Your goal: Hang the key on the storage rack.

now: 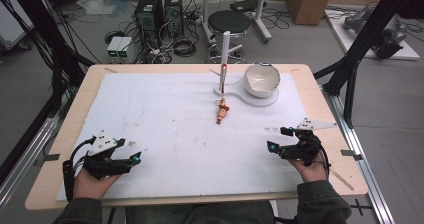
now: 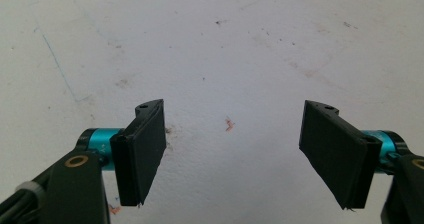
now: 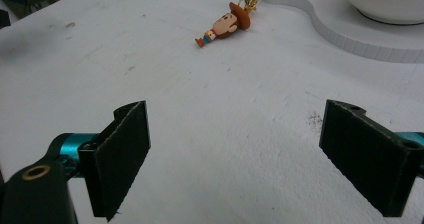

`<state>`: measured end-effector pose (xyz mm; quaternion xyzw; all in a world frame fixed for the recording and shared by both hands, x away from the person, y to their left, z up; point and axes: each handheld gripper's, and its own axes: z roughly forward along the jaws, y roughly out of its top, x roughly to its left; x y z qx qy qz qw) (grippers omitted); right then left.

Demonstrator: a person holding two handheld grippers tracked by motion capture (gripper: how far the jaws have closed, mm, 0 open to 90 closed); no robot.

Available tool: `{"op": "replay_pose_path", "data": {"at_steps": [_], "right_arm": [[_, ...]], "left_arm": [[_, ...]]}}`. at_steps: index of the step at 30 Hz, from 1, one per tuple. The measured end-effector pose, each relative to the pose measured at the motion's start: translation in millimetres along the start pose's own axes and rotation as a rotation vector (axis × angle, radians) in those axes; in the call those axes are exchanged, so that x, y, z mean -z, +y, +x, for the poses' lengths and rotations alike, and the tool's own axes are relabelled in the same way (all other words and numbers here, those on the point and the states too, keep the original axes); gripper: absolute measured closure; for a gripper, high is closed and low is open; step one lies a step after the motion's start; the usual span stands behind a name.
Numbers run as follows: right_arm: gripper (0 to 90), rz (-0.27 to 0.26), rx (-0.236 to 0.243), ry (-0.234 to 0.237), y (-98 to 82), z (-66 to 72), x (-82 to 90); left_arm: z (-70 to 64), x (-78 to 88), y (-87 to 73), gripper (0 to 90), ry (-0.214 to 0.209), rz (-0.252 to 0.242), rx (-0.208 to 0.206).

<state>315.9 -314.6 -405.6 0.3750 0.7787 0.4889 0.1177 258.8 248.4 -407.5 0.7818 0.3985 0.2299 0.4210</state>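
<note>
Keychain figure [image 3: 223,25] lies apart; its ring seems cut off. Both grippers' fingers spread, empty.

A glossy plastic cowboy keychain [image 3: 222,27] with a gold metal clasp lies on a matt white, stained mat [image 1: 165,129] over a pale wooden table [image 1: 75,109]; nearby, a smooth white bowl [image 1: 261,79].

A wooden table [image 1: 60,149] carries a stained white sheet [image 1: 165,134] bearing a keychain figure [image 1: 222,112] and stand [image 1: 250,98].
</note>
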Motion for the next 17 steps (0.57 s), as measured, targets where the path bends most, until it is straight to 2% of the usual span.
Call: {"op": "replay_pose_path", "data": {"at_steps": [3, 7, 14, 17], "right_arm": [[12.2, 0.005, 0.012, -0.013, -2.1, 0.3, 1.4], [12.2, 0.002, -0.001, -0.011, -6.0, -0.8, 0.7], [12.2, 0.011, 0.024, -0.017, -5.8, 2.3, -3.7], [12.2, 0.005, 0.036, -0.016, -4.8, 1.3, -5.9]], "left_arm": [[0.0, -0.6, -0.2, 27.1, -0.001, 0.000, 0.001], [0.2, -1.5, -0.3, 27.1, -0.003, -0.001, 0.003], [-0.9, -1.7, -0.8, 26.9, -0.002, 0.002, -0.006], [-0.4, -3.0, -0.9, 26.9, -0.001, -0.002, 0.004]]}}
